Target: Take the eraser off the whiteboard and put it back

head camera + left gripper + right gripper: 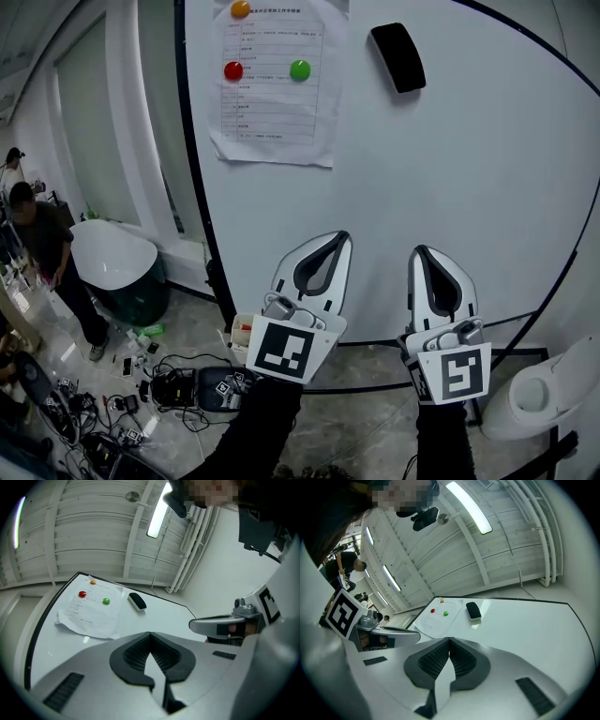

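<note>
A black eraser clings to the upper part of the whiteboard, right of a paper sheet held by an orange, a red and a green magnet. Both grippers are raised side by side below it, pointing up at the board and apart from it. My left gripper is shut with nothing between its tips. My right gripper is shut and empty too. In the left gripper view the eraser lies far beyond the closed tips. In the right gripper view the eraser also sits well ahead of the closed tips.
The board's black frame runs down the left side. A person stands at far left beside a white tub chair. Cables and gear litter the floor. A white rounded object stands at lower right.
</note>
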Motion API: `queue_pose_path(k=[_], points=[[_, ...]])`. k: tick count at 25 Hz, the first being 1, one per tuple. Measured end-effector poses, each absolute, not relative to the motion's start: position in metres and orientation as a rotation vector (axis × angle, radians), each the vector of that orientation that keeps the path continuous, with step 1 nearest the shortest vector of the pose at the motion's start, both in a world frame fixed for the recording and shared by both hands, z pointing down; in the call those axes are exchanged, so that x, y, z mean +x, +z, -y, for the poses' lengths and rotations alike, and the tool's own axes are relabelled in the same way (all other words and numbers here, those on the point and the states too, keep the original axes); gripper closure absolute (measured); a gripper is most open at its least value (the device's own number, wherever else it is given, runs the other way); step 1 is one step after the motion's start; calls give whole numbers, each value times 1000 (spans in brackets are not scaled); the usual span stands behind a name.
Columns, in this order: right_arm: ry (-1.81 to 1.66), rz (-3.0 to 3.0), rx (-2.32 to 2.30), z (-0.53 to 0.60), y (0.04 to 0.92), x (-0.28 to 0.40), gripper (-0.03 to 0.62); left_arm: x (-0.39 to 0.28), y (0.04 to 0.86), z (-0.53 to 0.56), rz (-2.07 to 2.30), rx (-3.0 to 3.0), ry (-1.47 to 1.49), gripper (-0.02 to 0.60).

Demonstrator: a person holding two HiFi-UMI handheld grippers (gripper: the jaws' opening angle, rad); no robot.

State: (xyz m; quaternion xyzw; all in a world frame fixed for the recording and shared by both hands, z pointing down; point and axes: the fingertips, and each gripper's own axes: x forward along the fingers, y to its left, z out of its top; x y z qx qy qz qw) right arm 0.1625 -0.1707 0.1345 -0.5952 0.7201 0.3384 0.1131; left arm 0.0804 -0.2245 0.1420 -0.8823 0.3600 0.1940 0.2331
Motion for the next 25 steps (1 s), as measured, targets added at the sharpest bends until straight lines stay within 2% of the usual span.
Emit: queue_pose_path(k=[25], points=[[1062, -2150, -1521, 249, 86, 182, 585, 107, 95, 289, -1052, -2268, 533, 575]])
